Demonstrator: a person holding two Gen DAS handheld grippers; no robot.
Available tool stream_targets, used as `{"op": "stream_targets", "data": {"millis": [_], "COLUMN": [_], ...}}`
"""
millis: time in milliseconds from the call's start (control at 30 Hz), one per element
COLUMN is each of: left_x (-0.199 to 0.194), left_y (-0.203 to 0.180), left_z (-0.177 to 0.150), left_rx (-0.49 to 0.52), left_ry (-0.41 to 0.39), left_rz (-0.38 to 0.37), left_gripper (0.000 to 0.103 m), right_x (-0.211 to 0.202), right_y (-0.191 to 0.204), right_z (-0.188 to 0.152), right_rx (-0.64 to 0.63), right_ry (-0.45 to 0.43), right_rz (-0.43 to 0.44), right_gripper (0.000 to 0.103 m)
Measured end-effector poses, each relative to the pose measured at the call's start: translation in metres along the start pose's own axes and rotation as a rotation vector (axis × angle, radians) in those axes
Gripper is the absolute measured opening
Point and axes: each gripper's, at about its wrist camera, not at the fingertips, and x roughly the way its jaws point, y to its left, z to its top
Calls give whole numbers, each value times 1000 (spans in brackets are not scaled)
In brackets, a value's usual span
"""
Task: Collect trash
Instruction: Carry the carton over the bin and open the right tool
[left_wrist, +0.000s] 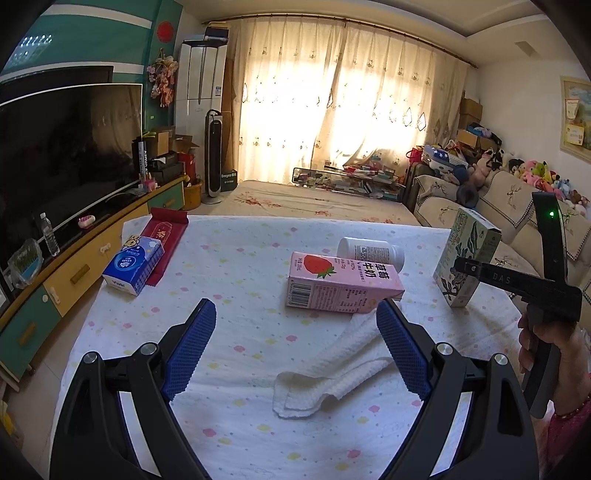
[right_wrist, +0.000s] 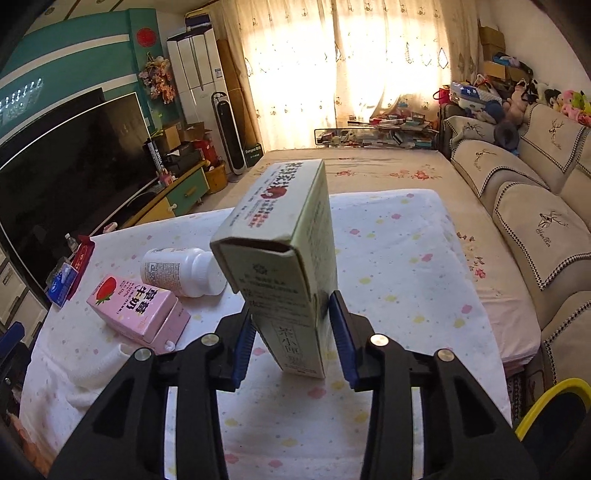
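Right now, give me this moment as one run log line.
right gripper: shut on green tea carton, tilted | left gripper: open over paper towel | strawberry milk carton, white pill bottle: lying on table

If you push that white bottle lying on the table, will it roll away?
Probably yes. The white bottle is round and lies on its side, so a nudge across its length would likely roll it. The pink milk carton lies close beside it and might stop it that way. The soft tablecloth may slow it a little.
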Motion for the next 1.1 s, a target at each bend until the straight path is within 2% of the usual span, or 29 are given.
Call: {"op": "stream_targets", "data": {"millis": [100, 233, 533, 667, 800, 967, 1100], "left_x": [0, 0, -2, -2, -2, -2, -1], "left_y": [-1, -2, -4, -6, -10, -10, -9], "left_z": [0, 1, 0, 0, -2, -2, -3], "left_rx": [6, 7, 15, 18, 28, 29, 21], "left_ry": [-2, -2, -8, -6, 0, 6, 19], "left_rz": [0, 1, -10, -16, -20, -35, -55], "left_gripper": [87, 87, 87, 87, 87, 87, 87], "right_x": [-5, -22, -107, -157, -191, -198, -186], "right_y": [2, 0, -14, -47, -99, -160, -190], "right_z": [-1, 3, -22, -50, -76, -112, -129], "right_rx": [8, 24, 26, 56, 128, 230, 279], "right_ry": [-7, -8, -73, -124, -128, -55, 3], "right_rz": [-17, 16, 76, 5, -128, -284, -348], "right_gripper": [28, 28, 28, 28, 28, 28, 28]}}
